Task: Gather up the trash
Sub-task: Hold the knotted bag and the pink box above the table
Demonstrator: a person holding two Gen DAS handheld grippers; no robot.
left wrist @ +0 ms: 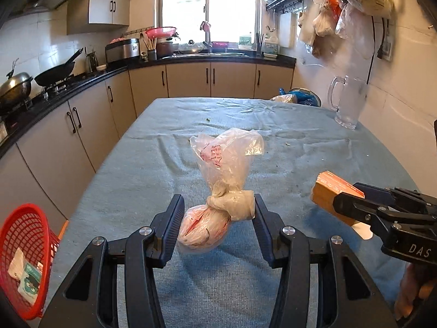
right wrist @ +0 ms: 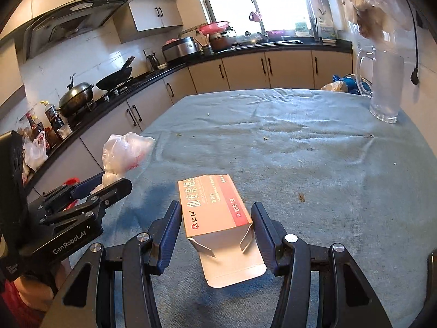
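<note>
While both loads hang above the blue-clothed counter (left wrist: 273, 142), left gripper (left wrist: 218, 210) clamps knotted plastic bag (left wrist: 226, 164) at its knot; right gripper (right wrist: 217, 218) pinches open medicine carton (right wrist: 215, 207), long axis pointing away. Red basket (left wrist: 24, 246): near left, closest to left gripper.

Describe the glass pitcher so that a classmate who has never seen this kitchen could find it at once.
Start at the table under the blue cloth. Follow it to its far right corner, beside the white tiled wall. There stands the pitcher: tall, clear and empty, with a looped handle, the only upright glass thing on the cloth.
</note>
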